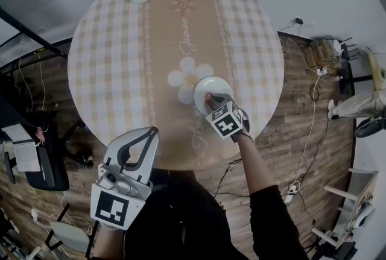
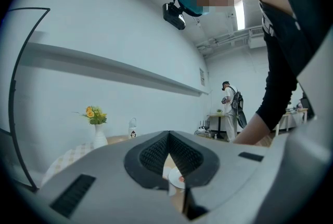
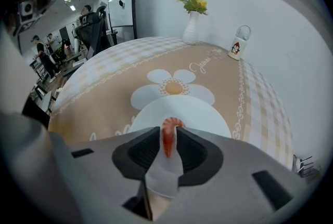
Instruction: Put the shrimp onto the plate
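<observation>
**Just above the plate, a shrimp is hanging in the grip**

Right gripper is clamping the orange shrimp upright between its jaws, with the white plate lying directly beneath and ahead. The shrimp appears not to be touching it. Left gripper, well back, is pressing its jaws together on nothing.

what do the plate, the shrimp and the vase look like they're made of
plate: likely ceramic or melamine; plain white, smooth surface.
shrimp: probably a plastic or rubber replica; even orange-red with pale stripes, slight shine.
vase: seems glazed ceramic; white, rounded, soft sheen.
</observation>
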A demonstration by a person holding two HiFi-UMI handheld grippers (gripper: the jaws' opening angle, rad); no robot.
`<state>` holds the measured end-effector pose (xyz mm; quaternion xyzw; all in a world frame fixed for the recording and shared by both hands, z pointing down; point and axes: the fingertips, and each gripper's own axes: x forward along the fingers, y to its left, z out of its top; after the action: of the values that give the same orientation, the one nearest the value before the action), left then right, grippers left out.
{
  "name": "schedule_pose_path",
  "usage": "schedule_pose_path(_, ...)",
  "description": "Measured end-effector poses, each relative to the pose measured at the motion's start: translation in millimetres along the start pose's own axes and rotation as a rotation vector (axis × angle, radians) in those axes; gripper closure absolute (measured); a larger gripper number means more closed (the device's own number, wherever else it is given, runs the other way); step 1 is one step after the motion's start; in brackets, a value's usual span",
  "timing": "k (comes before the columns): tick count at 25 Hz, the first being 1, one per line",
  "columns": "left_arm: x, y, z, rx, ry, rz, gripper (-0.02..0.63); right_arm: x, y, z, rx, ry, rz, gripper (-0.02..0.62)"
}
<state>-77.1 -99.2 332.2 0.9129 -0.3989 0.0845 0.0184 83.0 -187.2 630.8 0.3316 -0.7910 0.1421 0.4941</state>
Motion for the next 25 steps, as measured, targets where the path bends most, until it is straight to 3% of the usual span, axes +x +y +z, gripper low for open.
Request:
schedule_pose_path(7,-1,2,0,0.002,-0.005,-0.004,0.606,-9,-3,-1,0.1,-0.071,-0.02,0.517)
schedule_pose_path(15,5,-5,6,0.016,-0.026,-0.046,0.606,-48,-20,0,0.228,-0.221,-0.193,0.588)
schedule_pose_path(20,9,-13,15,0.038,-0.047,-0.079,0.606,-78,-16,14,0.24,-0.321,-0.238,0.592)
schedule_pose_path(25,10,-22,22,0.047,-0.06,-0.106,0.606,-120,-9,31,0.319,-0.459,-0.262,0.594)
